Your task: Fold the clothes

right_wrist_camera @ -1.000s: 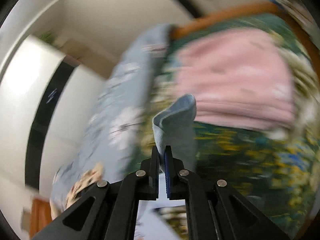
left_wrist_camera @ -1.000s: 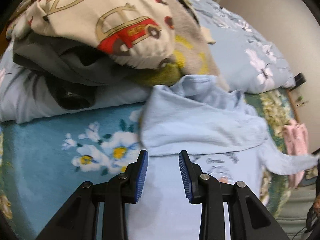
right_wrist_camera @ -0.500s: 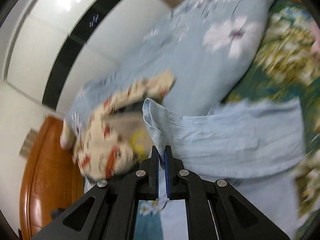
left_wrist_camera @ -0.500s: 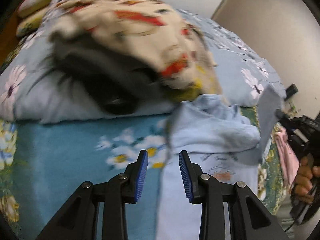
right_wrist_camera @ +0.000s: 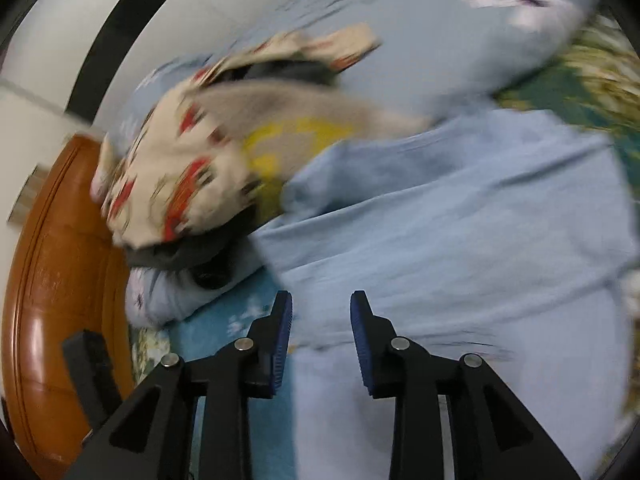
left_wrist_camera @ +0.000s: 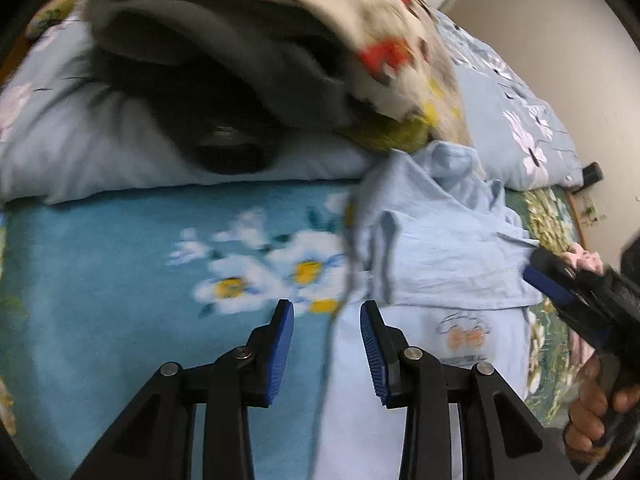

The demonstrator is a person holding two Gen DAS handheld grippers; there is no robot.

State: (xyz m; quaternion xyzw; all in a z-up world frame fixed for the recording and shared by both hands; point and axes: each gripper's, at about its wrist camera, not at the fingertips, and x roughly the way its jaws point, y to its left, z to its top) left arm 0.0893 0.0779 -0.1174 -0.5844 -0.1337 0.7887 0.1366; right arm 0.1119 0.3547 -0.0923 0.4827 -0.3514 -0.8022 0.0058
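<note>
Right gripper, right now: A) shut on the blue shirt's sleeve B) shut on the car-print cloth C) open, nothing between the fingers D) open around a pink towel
C: in the right wrist view the right gripper has its blue pads apart with a clear gap, and the light blue shirt lies flat on the bed beyond the fingers, not pinched between them.
</note>
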